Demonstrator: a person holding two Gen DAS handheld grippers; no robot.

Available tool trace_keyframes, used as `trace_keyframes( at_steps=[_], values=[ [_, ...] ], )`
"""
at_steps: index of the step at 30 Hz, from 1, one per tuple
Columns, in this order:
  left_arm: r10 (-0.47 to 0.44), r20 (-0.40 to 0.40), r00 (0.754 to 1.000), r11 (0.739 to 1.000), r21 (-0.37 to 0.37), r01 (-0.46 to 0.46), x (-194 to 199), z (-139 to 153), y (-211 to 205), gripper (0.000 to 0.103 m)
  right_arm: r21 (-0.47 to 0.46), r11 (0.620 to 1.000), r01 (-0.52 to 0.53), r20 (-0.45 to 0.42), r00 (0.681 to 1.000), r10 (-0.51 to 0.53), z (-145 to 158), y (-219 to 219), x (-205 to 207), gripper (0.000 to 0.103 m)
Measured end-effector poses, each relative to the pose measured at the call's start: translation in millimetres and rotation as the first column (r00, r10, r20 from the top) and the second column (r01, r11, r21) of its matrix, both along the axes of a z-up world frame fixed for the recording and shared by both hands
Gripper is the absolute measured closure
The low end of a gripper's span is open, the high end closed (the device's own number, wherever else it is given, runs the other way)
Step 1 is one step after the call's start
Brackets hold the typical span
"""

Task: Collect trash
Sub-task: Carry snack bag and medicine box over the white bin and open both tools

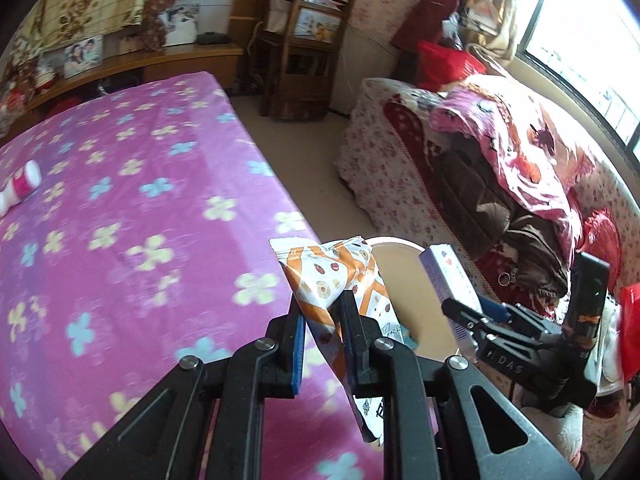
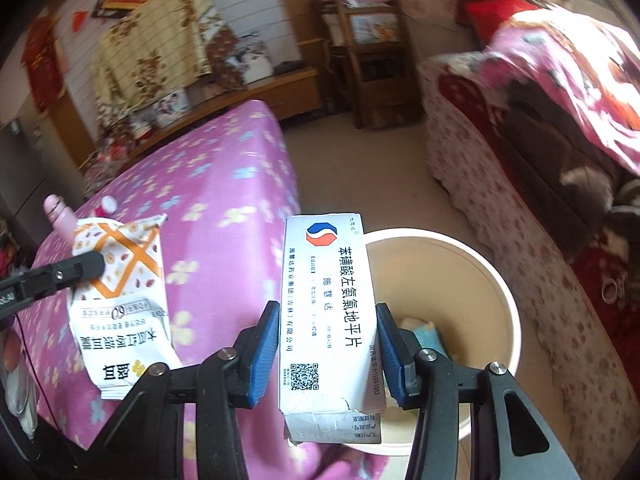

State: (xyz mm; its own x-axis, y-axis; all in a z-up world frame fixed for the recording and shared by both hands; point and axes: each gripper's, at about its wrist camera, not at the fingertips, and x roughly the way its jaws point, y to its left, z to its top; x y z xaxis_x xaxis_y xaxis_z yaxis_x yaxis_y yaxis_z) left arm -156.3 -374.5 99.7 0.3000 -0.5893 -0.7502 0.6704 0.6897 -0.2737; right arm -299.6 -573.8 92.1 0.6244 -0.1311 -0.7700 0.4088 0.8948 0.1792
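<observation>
Clamped in my right gripper [image 2: 326,350], jaws pressing its sides, a white medicine box [image 2: 330,320] hangs just over the bin [image 2: 508,288]; beside it my left gripper [image 1: 322,312] pinches an orange snack wrapper [image 1: 336,276] over the bed [image 1: 140,200] edge

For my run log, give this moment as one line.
left gripper: holds snack wrapper | right gripper: holds medicine box | bin: beside bed

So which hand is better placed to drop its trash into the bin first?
The right. Its hand-held gripper holds the white cardboard medicine box at the round cream bin's rim, while the left one holds the orange-and-white snack wrapper nearer the pink flowered bed.
</observation>
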Motion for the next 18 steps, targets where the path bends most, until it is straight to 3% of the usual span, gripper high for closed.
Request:
trace_keyframes(
  at_steps=[9, 18],
  values=[
    [-0.060, 0.002, 0.998, 0.997, 0.053, 0.060, -12, -17, -61, 0.086, 0.043, 0.995, 0.088, -0.051, 0.995, -0.086, -32, -47, -19, 0.054],
    [-0.079, -0.002, 0.997, 0.992, 0.095, 0.079, -18, -32, -91, 0.086, 0.073, 0.989, 0.131, -0.069, 0.990, -0.126, -46, -68, -24, 0.053]
  ],
)
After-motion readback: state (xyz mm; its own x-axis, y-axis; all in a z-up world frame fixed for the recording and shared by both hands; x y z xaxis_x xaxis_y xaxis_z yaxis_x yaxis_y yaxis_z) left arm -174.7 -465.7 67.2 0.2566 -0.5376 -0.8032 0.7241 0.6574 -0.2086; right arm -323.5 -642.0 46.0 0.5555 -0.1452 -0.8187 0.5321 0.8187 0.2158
